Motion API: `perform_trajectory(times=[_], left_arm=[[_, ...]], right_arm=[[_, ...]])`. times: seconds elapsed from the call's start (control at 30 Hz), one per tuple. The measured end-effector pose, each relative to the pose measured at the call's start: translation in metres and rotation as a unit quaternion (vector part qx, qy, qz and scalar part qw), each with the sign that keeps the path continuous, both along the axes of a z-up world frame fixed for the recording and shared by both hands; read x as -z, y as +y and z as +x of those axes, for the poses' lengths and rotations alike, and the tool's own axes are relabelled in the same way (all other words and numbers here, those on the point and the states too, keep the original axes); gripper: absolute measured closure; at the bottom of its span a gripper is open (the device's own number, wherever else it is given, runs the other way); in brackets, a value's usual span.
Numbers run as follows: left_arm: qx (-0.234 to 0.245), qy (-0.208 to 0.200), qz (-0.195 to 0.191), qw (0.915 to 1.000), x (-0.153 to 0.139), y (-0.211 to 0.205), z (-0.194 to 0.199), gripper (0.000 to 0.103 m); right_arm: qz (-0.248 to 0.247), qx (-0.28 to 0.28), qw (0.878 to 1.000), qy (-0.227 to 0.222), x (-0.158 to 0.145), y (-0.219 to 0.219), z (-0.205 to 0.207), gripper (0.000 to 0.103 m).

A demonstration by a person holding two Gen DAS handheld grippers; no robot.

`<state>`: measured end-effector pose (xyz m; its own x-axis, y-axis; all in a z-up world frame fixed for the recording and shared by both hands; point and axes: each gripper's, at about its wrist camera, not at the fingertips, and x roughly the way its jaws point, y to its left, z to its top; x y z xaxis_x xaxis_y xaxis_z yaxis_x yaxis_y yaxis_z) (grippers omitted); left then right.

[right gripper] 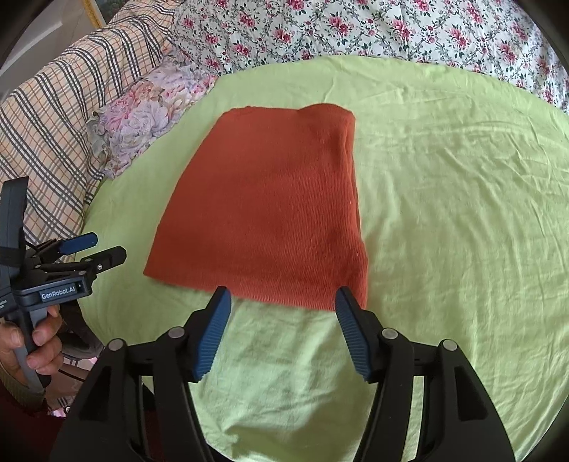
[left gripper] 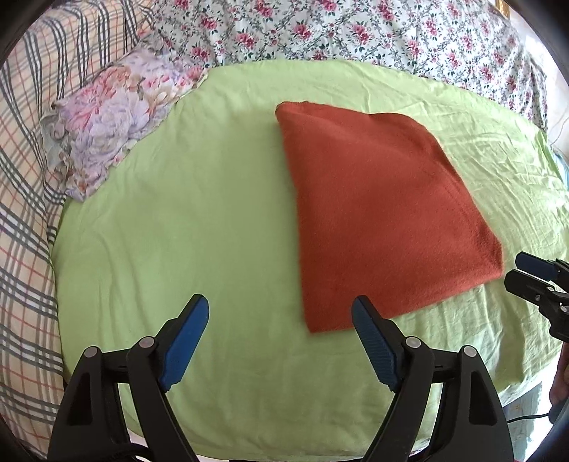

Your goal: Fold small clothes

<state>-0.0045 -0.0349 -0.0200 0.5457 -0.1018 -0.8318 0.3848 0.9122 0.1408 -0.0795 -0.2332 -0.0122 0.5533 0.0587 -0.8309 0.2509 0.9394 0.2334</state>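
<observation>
A rust-red knitted garment (left gripper: 384,216) lies folded into a flat rectangle on the green sheet (left gripper: 199,213). It also shows in the right wrist view (right gripper: 270,209). My left gripper (left gripper: 281,309) is open and empty, hovering at the garment's near left corner. My right gripper (right gripper: 282,302) is open and empty, just short of the garment's near edge. The right gripper shows at the right edge of the left wrist view (left gripper: 522,272). The left gripper, held in a hand, shows at the left of the right wrist view (right gripper: 103,248).
A small floral pillow (left gripper: 117,117) lies at the sheet's far left, also in the right wrist view (right gripper: 149,110). A plaid cover (left gripper: 25,199) runs along the left. A rose-print sheet (left gripper: 355,28) lies beyond the green sheet (right gripper: 462,199).
</observation>
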Motion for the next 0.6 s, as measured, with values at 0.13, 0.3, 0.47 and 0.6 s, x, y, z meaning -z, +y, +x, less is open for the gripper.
perform_trajectory(times=[0.13, 0.3, 0.47, 0.6], left_arm=[[0.004, -0.004, 0.008, 0.9999, -0.001, -0.007, 0.000, 0.019], [0.008, -0.003, 0.011, 0.9999, -0.001, -0.012, 0.003, 0.019], [0.008, -0.002, 0.011, 0.9999, 0.001, -0.015, 0.009, 0.019], [0.010, 0.004, 0.004, 0.9999, 0.004, -0.018, 0.019, 0.018]], right_arm=[[0.000, -0.002, 1.000, -0.005, -0.002, 0.000, 0.003, 0.038], [0.003, -0.001, 1.000, -0.006, -0.001, -0.002, 0.006, 0.037], [0.004, 0.000, 1.000, -0.003, 0.002, -0.007, 0.012, 0.037], [0.008, 0.000, 1.000, -0.011, 0.003, -0.014, 0.022, 0.037]])
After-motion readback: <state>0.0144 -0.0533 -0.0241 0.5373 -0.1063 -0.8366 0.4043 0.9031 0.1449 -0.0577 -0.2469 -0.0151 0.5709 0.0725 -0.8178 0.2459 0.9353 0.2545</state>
